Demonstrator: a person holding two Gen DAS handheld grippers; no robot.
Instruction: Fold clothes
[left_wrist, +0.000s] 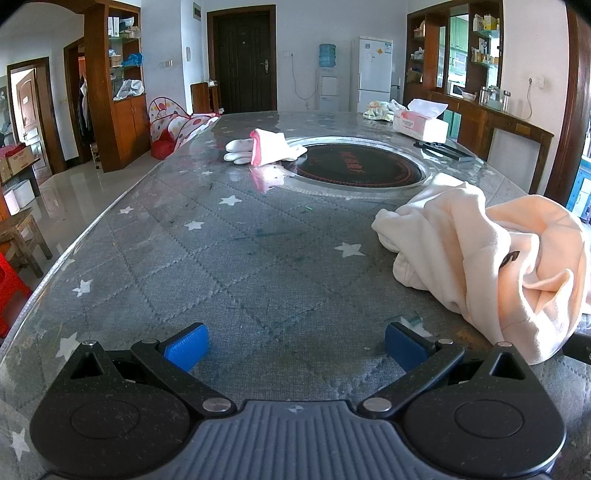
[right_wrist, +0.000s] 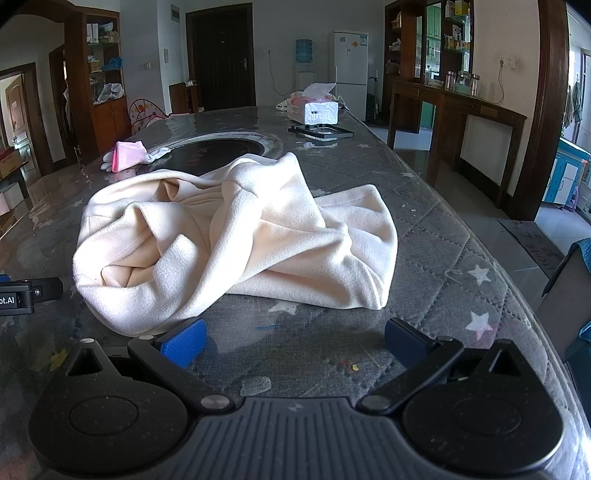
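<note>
A crumpled cream fleece garment (right_wrist: 236, 240) lies in a heap on the grey quilted table (right_wrist: 461, 258). In the left wrist view the same cream garment (left_wrist: 498, 258) bulks at the right edge. My right gripper (right_wrist: 295, 341) stands open just in front of the heap, its left blue pad (right_wrist: 183, 341) close to the cloth's near hem, nothing between the fingers. My left gripper (left_wrist: 297, 345) is open over bare table (left_wrist: 221, 277), to the left of the garment. A part of the left tool (right_wrist: 26, 293) shows at the right wrist view's left edge.
A pink and white folded cloth with white gloves (left_wrist: 264, 147) lies beside the round black inset (left_wrist: 358, 164) in the table's middle. A tissue box (right_wrist: 314, 109) and a black frame (right_wrist: 321, 132) sit at the far end. The table edge curves away at the right (right_wrist: 517, 295).
</note>
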